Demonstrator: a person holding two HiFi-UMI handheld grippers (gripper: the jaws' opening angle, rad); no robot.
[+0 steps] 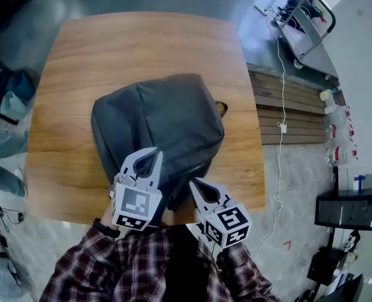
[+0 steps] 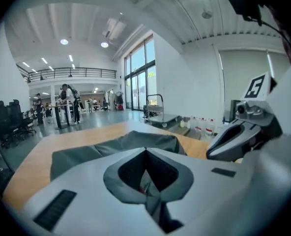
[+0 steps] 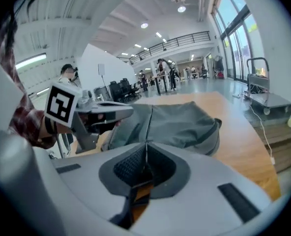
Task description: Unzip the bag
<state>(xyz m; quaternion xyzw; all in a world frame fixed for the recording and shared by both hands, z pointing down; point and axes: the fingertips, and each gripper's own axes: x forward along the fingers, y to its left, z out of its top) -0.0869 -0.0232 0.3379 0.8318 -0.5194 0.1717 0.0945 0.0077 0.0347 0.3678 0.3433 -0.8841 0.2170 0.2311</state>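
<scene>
Head view has the bag (image 1: 158, 115) slumped mid-frame on the worktop (image 1: 110, 43): soft, light cloth that will likely bunch unless held taut beside the zip. Left claw (image 1: 153, 155) is clamped on the bag's grey cloth and right claw (image 1: 195, 184) on a dark strip (image 3: 130, 200), both at its lower edge. Whether that strip is the pull or a strap is unclear; the claws hide the zip.
</scene>
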